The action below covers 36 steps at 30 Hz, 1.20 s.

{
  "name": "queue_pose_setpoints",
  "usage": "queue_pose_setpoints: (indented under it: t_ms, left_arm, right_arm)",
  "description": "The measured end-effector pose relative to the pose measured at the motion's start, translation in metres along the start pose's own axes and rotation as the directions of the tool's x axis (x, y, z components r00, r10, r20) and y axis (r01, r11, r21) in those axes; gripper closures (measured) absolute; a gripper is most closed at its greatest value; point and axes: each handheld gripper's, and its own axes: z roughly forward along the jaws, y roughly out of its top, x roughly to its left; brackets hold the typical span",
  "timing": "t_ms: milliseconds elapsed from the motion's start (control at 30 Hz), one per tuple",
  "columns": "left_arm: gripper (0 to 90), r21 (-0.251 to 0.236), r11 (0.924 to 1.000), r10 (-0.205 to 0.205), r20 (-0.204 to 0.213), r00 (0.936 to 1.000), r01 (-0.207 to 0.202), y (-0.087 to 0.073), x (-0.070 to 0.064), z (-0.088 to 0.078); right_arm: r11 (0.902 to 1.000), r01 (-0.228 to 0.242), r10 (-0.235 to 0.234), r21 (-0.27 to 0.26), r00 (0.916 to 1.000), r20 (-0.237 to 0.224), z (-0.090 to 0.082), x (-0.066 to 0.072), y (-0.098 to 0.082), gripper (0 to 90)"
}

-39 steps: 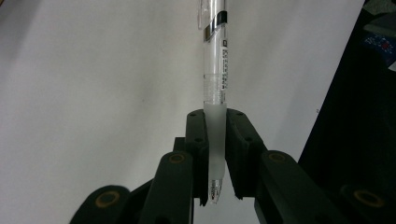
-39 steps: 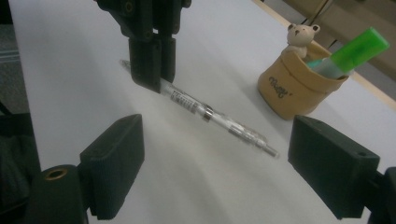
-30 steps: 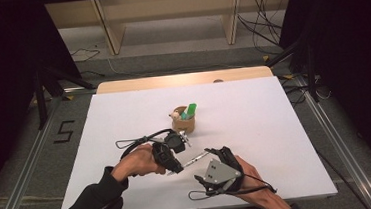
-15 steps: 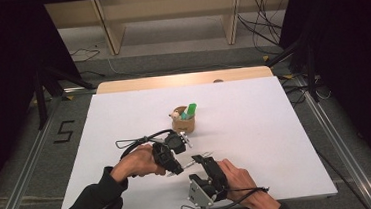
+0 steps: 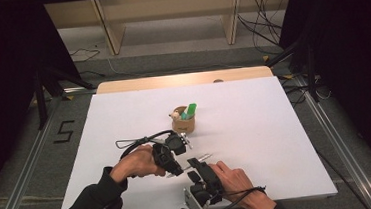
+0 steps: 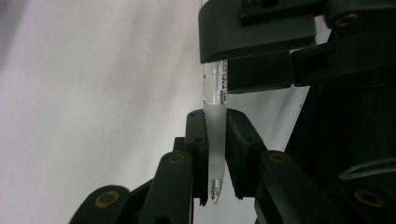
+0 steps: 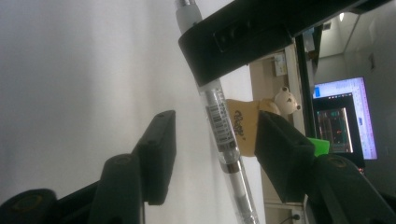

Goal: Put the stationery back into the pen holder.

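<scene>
My left gripper [image 5: 174, 169] is shut on a clear pen [image 5: 200, 159] and holds it just above the white table [image 5: 277, 142]. In the left gripper view its jaws [image 6: 215, 121] pinch the frosted grip of the pen [image 6: 214, 98], whose tip points toward the camera. My right gripper [image 5: 194, 164] comes in from the near side. Its jaws [image 7: 217, 123] straddle the labelled barrel of the pen [image 7: 223, 135] and have just been closing, with a gap left on each side.
A brown cup [image 5: 184, 124] holding a green marker [image 5: 191, 109] and a small bear stands beyond the hands at mid-table. The cup [image 7: 243, 126] also lies behind the pen in the right gripper view. Black cable loops left of the left hand. A lit screen [image 7: 345, 116] glows far off.
The right hand has shifted left and toward the near edge, turning its jaws up to the pen and narrowing them around it. The left hand and pen have stayed put.
</scene>
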Motion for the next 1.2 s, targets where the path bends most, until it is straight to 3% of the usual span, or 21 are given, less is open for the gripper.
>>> queue_pose_setpoints:
  t_ms: [300,1200]
  left_arm:
    - [79.6,0.005,1.0000,-0.003,0.007,1.0000,0.003,0.0001,0.0001,0.0015]
    - [79.2,0.013,0.9996,-0.024,0.024,0.9994,0.024,0.0018,0.0011,0.0046]
  right_arm:
    - [0.9980,0.064,-0.064,-0.005,0.9978,0.017,0.0035,0.0033,0.0050,58.6]
    - [0.9907,0.136,-0.135,-0.013,0.9907,0.012,0.0083,0.0079,0.0076,78.7]
